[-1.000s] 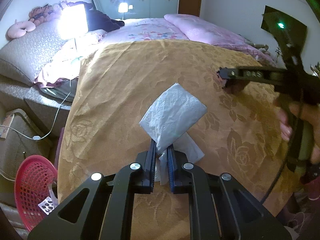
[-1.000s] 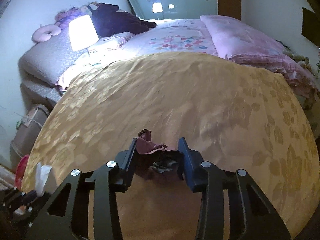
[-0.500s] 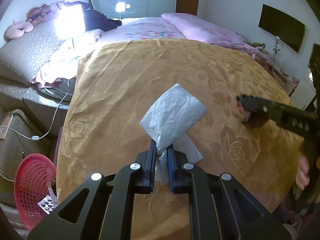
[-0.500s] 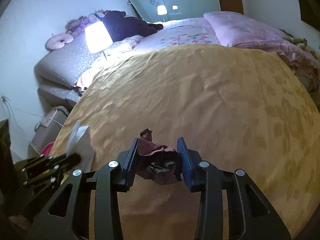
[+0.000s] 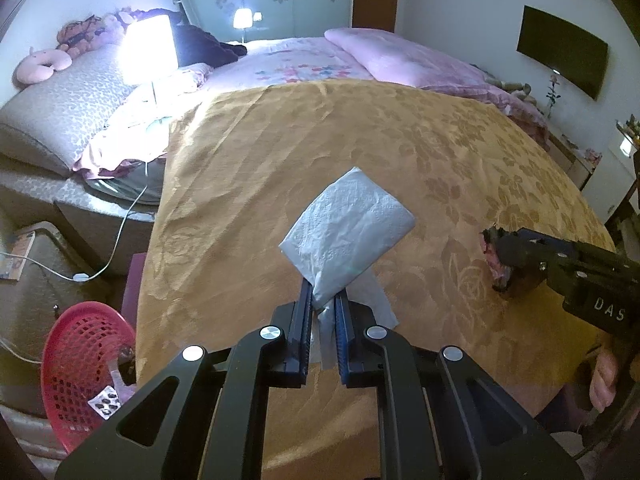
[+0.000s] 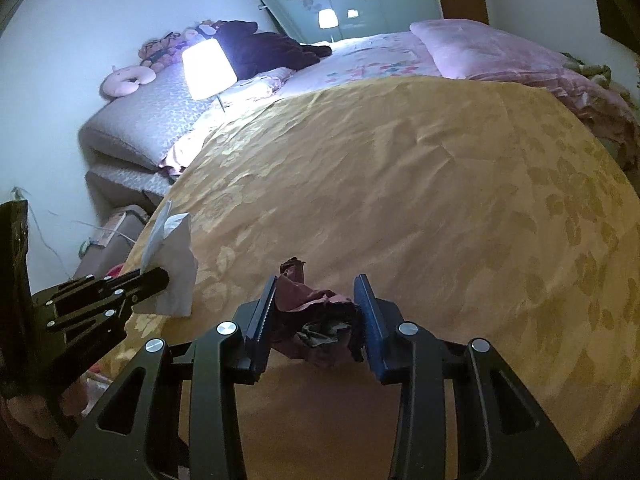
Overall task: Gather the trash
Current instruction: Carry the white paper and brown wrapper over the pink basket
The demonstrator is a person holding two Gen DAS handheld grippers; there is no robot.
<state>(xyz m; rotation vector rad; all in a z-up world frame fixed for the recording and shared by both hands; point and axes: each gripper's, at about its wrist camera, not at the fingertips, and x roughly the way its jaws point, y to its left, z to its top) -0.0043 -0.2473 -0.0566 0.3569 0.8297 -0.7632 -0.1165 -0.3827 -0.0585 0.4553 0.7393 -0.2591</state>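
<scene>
My left gripper (image 5: 323, 300) is shut on a white paper tissue (image 5: 348, 228), which sticks up and forward from the pads above the golden bedspread (image 5: 280, 152). The right gripper (image 6: 316, 300) is shut on a crumpled dark red wrapper (image 6: 316, 320), held just above the bedspread (image 6: 440, 200). In the left wrist view the right gripper (image 5: 500, 256) comes in from the right with the dark red wrapper (image 5: 494, 254) at its tip. In the right wrist view the left gripper (image 6: 160, 278) shows at the left with the tissue (image 6: 172, 252).
A red mesh basket (image 5: 76, 364) stands on the floor at the bed's near left corner, with a blister pack (image 5: 105, 402) and other scraps in it. A lit lamp (image 5: 150, 48), pillows and pink bedding lie at the far end. A white cable (image 5: 120, 232) hangs by the bed's left side.
The right gripper has carried the dark red wrapper toward the near edge of the bed and closer to the left gripper. The left gripper has stayed put with the tissue.
</scene>
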